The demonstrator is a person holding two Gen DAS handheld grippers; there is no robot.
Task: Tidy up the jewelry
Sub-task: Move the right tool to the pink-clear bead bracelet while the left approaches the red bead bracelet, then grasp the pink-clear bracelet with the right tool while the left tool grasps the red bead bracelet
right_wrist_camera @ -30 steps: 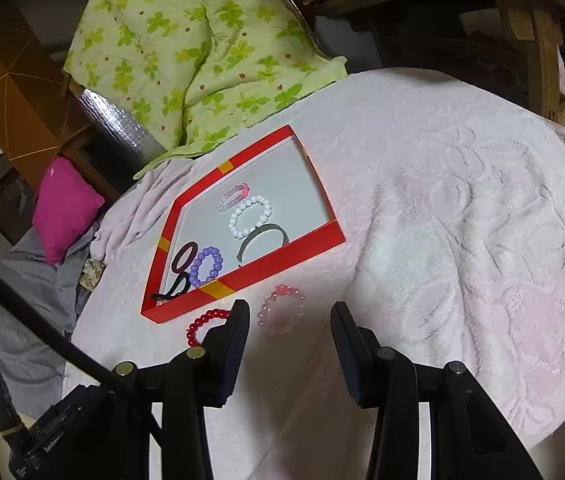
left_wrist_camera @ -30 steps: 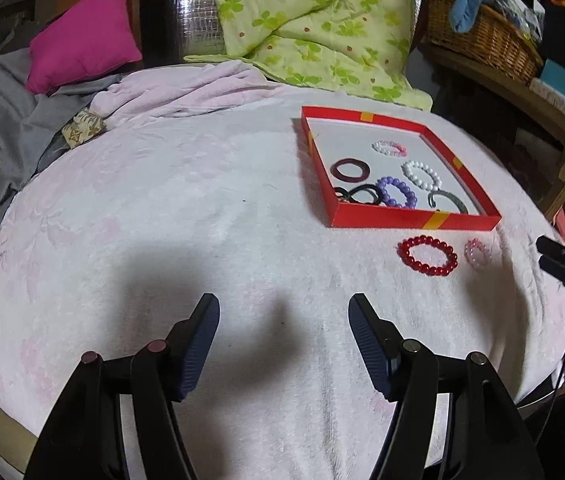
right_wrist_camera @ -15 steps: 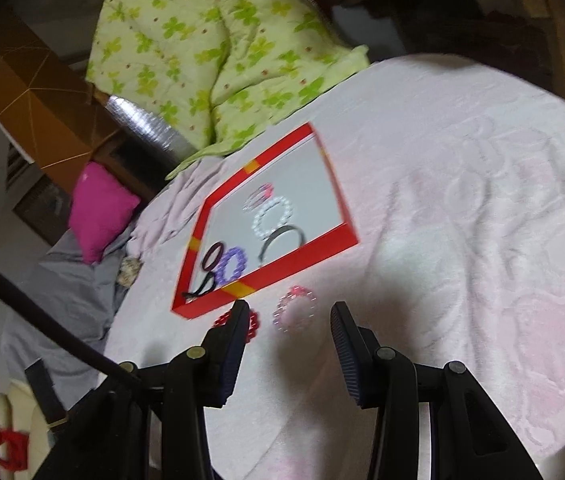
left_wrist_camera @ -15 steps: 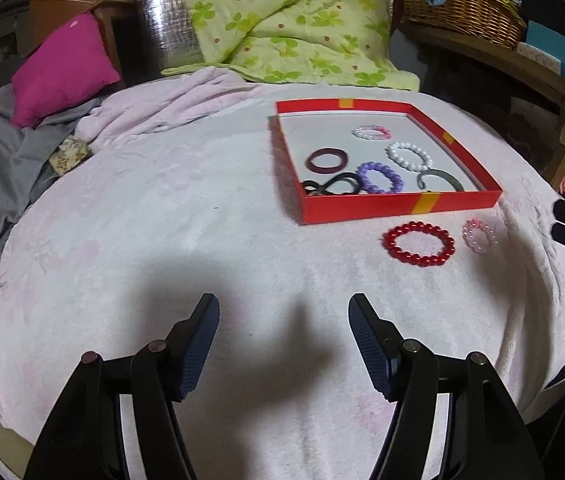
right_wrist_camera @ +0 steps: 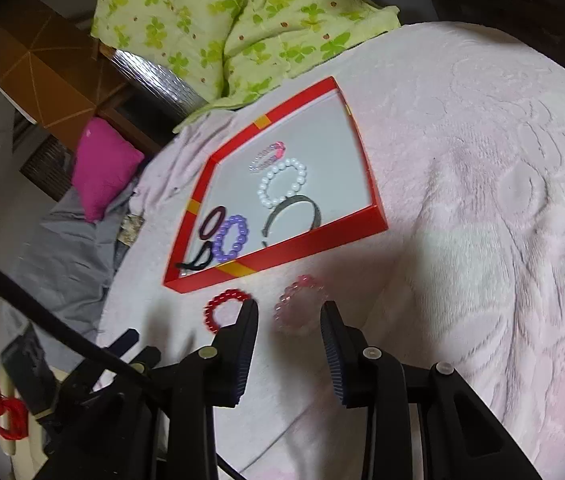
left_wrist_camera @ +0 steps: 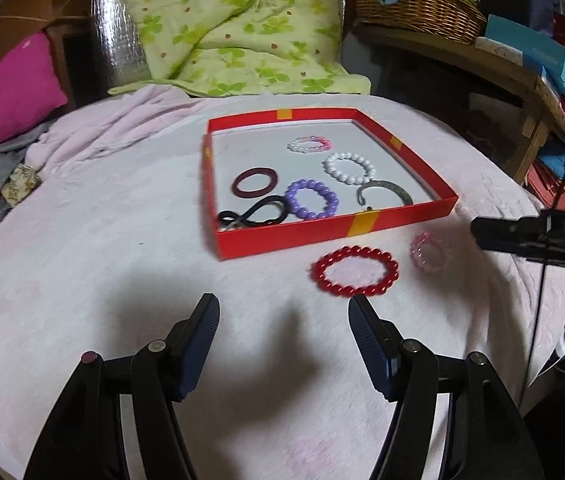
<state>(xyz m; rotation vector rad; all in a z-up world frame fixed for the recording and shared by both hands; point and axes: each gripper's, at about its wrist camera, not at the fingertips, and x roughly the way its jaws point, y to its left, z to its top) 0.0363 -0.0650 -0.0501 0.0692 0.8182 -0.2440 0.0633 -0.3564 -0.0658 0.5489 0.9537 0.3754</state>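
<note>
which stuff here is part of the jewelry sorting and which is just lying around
Job: red tray, red bead bracelet, pink bead bracelet, and the bracelets and bangles already lying in the tray.

Lying about: magenta pillow, green floral quilt, wicker basket.

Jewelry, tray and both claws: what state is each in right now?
Red tray: open, six pieces inside.
Red bead bracelet: loose on the blanket, outside the tray.
Pink bracelet: on the blanket, ungripped.
Left claw: open, empty.
Right claw: closing toward the pink bracelet.
</note>
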